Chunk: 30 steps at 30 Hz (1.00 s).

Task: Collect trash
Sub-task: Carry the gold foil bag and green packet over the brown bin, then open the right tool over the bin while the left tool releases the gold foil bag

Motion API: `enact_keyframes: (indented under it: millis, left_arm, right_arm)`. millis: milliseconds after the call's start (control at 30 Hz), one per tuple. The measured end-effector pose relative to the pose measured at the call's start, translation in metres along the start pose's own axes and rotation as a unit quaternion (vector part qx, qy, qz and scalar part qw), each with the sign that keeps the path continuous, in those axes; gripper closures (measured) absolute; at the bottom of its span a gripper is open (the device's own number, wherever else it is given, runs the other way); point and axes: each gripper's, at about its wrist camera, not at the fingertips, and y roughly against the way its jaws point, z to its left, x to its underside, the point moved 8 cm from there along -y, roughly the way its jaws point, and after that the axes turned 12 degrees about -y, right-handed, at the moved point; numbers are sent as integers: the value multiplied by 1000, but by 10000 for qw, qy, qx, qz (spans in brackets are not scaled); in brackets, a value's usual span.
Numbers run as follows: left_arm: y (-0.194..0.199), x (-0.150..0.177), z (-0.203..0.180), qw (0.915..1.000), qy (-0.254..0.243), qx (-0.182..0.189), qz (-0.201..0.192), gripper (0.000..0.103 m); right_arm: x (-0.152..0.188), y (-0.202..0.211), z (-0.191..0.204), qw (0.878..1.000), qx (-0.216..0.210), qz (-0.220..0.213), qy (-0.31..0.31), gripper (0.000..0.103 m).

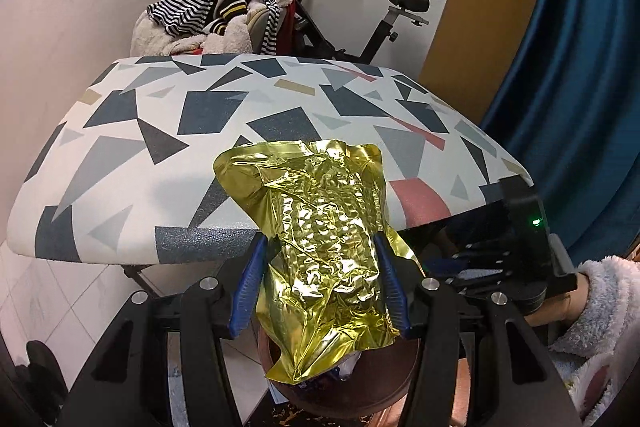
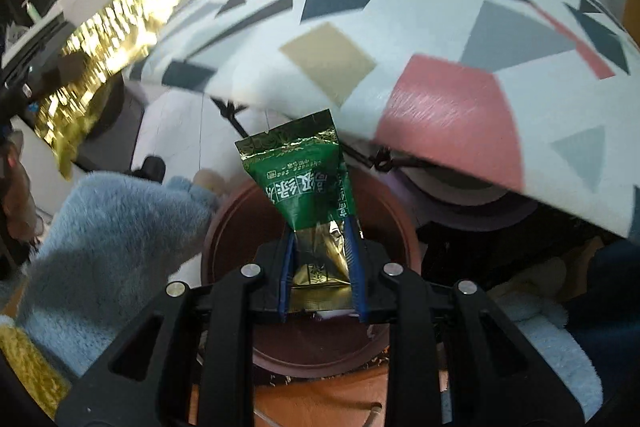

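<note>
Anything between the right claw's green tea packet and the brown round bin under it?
Nothing: right wrist view shows the green tea packet hanging directly over the brown round bin.

Crinkled glossy gold foil bag (image 1: 320, 251), shiny green foil packet (image 2: 308, 179), fluffy fleece sleeve (image 2: 112, 247)

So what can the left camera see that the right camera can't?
Only the left camera shows the exercise bike, the pile of clothes and the blue curtain. Only the right camera shows the green tea packet, pinched in the right hand-held gripper. Both show the patterned table, the brown bin below it and the gold foil bag, which the left hand-held gripper holds.
</note>
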Motion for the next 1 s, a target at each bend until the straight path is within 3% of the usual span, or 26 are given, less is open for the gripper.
enact_keyframes:
  millis: [133, 267, 333, 567, 733, 1000]
  left_arm:
    - [-3, -2, -2, 10000, -80, 7, -3, 51]
    - [-5, -2, -6, 9999, -169, 19, 1, 50]
    - [-5, -2, -8, 9998, -214, 38, -5, 50]
    - [-6, 1, -11, 9994, -330, 54, 23, 50]
    - [-11, 5, -19, 9985, -538, 73, 85, 50]
    - [-30, 20, -32, 9961, -815, 156, 304, 49]
  right_arm:
    - [4, -9, 3, 9999, 43, 101, 29, 71]
    - [4, -9, 2, 9999, 94, 79, 18, 47]
    - [3, -3, 1, 10000, 93, -6, 3, 43]
    - [-15, 28, -3, 9983, 210, -544, 96, 14]
    - [-32, 63, -15, 9940, 327, -1041, 6, 6]
    - [-59, 101, -40, 9864, 609, -1516, -185, 6]
